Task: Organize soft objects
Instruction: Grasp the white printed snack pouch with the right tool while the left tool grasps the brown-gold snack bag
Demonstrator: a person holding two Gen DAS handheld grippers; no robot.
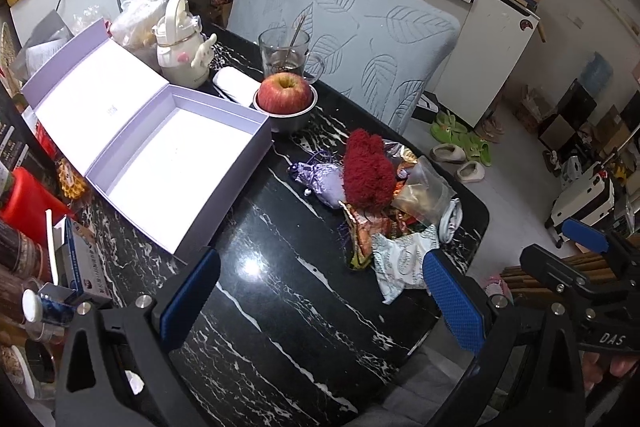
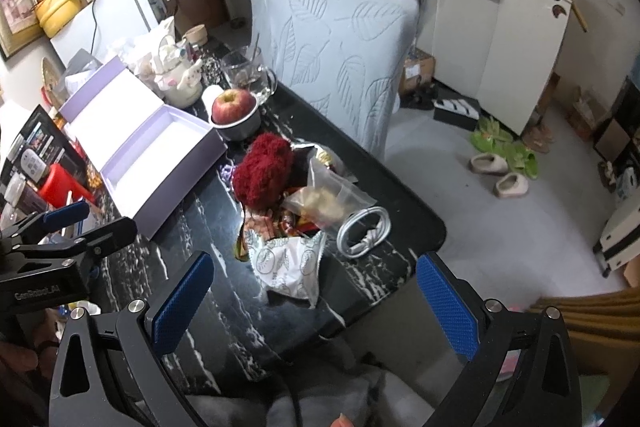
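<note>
Two grippers, left [image 1: 320, 295] and right [image 2: 314, 295], jaws spread, empty. Red fuzzy sock [image 1: 366, 169] tops the pile near the table's right edge, long axis pointing away, ahead; right nearer. Open lavender box [image 1: 224, 131] leftward.

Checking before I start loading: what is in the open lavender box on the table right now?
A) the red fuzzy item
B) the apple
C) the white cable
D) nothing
D: the lavender box shows only its bare white floor; the red fuzzy item lies outside on the table.
</note>
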